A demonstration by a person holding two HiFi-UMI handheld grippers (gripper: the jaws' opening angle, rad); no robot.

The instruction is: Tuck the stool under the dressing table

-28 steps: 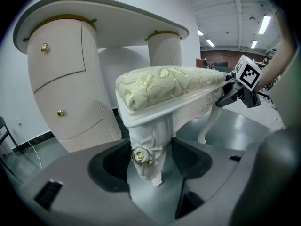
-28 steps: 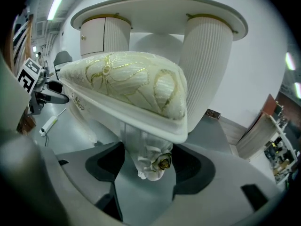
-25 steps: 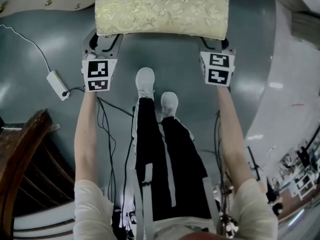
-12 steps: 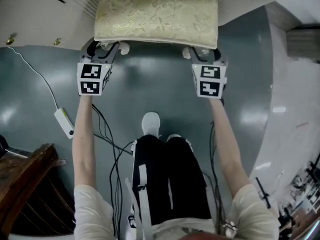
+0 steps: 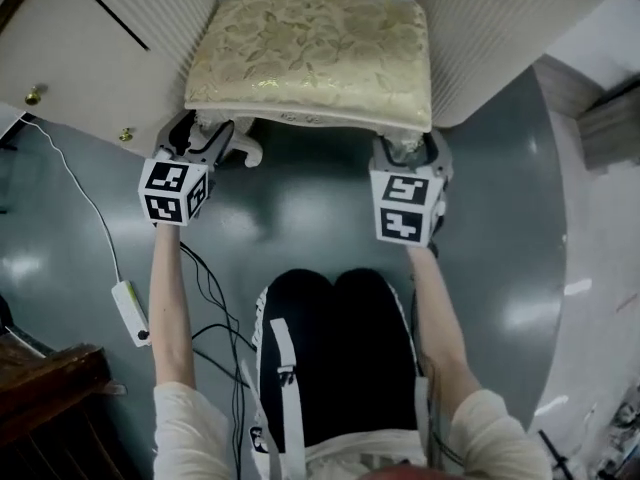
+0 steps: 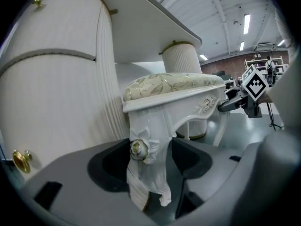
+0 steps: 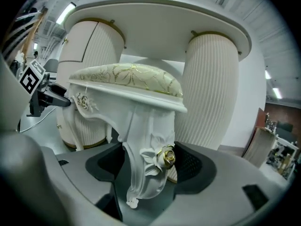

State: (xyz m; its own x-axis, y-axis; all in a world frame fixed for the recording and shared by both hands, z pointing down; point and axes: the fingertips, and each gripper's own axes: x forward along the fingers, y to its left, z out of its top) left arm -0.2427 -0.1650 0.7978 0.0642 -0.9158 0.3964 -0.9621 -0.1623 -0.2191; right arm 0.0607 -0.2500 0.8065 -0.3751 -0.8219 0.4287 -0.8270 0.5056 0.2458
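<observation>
- White carved stool with a gold flowery cushion [image 5: 310, 53]: sits partly under the cream ribbed dressing table [image 5: 100, 53], between its two round sides.
- Left gripper [image 5: 203, 136]: grips one near leg tight.
- Right gripper [image 5: 404, 151]: grips the other tight.

Glossy grey floor [image 5: 300, 203], white adapter [image 5: 128, 310], dressing table [image 5: 100, 58]
</observation>
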